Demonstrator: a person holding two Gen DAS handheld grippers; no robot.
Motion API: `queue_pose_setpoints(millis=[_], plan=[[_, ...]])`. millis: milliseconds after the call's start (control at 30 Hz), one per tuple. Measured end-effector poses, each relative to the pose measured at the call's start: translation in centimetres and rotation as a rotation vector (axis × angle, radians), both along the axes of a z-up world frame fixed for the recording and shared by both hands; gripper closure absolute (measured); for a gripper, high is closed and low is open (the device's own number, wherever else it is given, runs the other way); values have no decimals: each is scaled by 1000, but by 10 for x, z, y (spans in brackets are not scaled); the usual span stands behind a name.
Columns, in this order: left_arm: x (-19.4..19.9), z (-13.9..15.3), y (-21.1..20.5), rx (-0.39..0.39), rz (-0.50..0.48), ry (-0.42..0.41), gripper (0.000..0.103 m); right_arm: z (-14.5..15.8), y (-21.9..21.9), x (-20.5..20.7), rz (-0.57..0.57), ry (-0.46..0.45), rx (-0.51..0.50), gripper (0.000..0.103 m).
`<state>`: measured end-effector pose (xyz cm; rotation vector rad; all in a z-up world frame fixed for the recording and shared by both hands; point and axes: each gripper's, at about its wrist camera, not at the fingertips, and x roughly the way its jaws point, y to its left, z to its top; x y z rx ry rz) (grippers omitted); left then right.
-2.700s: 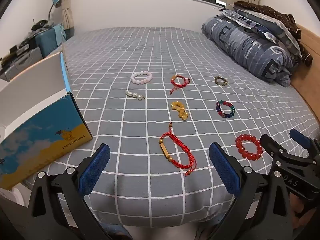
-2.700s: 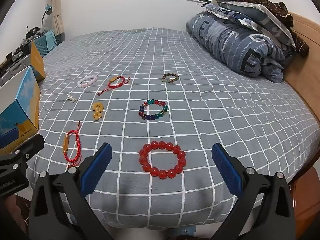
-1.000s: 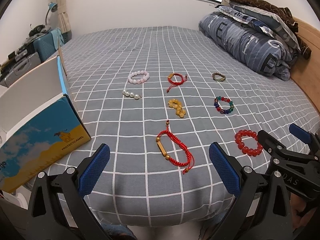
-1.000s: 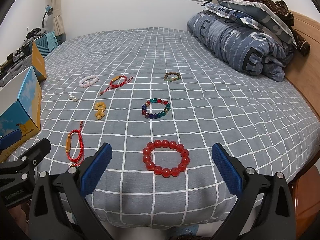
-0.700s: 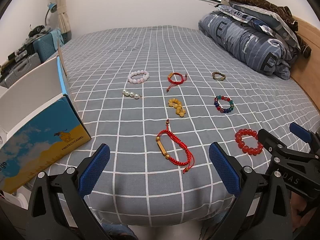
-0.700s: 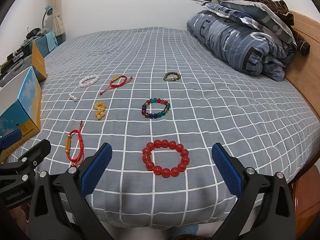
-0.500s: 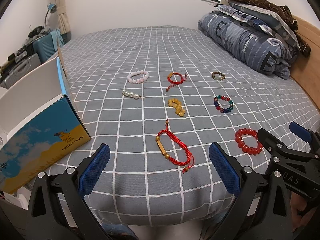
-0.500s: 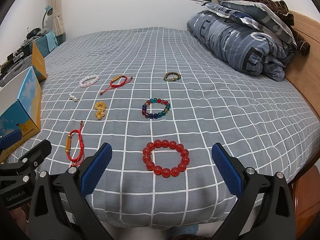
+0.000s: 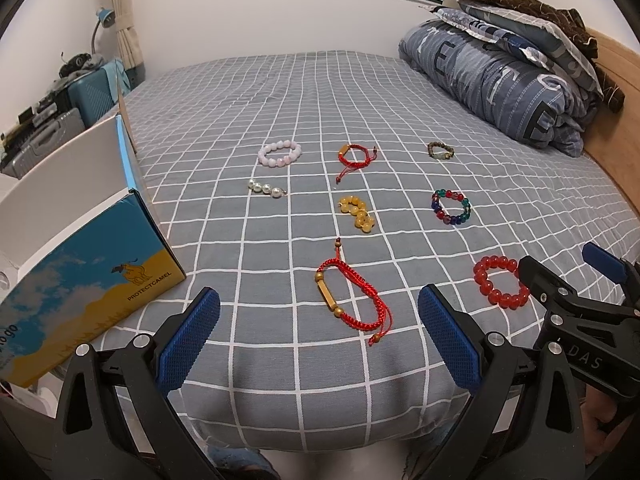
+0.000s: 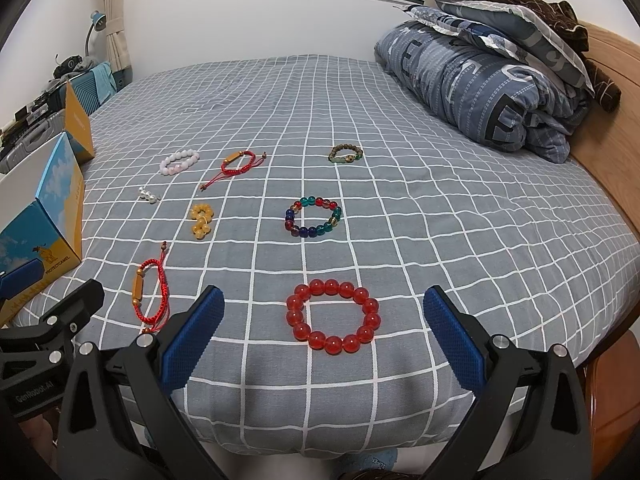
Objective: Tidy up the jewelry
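Several bracelets lie on a grey checked bed [image 9: 280, 100]. A red cord bracelet with a gold tube [image 9: 352, 300] lies just ahead of my open, empty left gripper [image 9: 316, 340]. A red bead bracelet [image 10: 333, 316] lies just ahead of my open, empty right gripper [image 10: 324, 340]. Farther off lie a multicolour bead bracelet [image 10: 314, 217], yellow beads [image 9: 357, 213], pearls [image 9: 266, 188], a pink bead bracelet [image 9: 279, 153], a second red cord bracelet [image 9: 354, 156] and a brown-green bracelet [image 9: 440, 151]. An open blue and yellow box [image 9: 80, 264] stands at the left.
A folded quilt and pillows [image 10: 488, 56] are piled at the right against a wooden headboard [image 10: 616, 80]. Suitcases and clutter [image 9: 60, 108] stand beyond the bed's left side. The bed's near edge [image 10: 320, 432] drops off just below both grippers.
Both grippers have drawn back slightly and risen a little, so the bracelets appear a bit farther away. Nothing on the bed has moved and both stay open.
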<state>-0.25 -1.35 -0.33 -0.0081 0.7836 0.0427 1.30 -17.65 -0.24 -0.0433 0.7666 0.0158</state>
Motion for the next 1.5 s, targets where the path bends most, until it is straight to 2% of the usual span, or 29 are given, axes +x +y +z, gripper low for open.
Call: queue_pose_setpoints(millis=[500,700,900,1067,1267,1500], plan=[[0,0,0,3,1,0,6,1,0,-1,4,-4,1,7],[2,9,5,11,32,-7,6,21,-1,0,2,-37,1,7],[26,30,18,-9,56,4,6,49,-1,21,5,-44,-4,7],[57,36,22,-24,66,31,6,55,0,59,-3,-9,-19,7],[107,30,24,0,41,79,6,40,2,116,9,74,-29,7],[157,7,52,-24,74,146,6,-3,2,162,25,190,-10,7]])
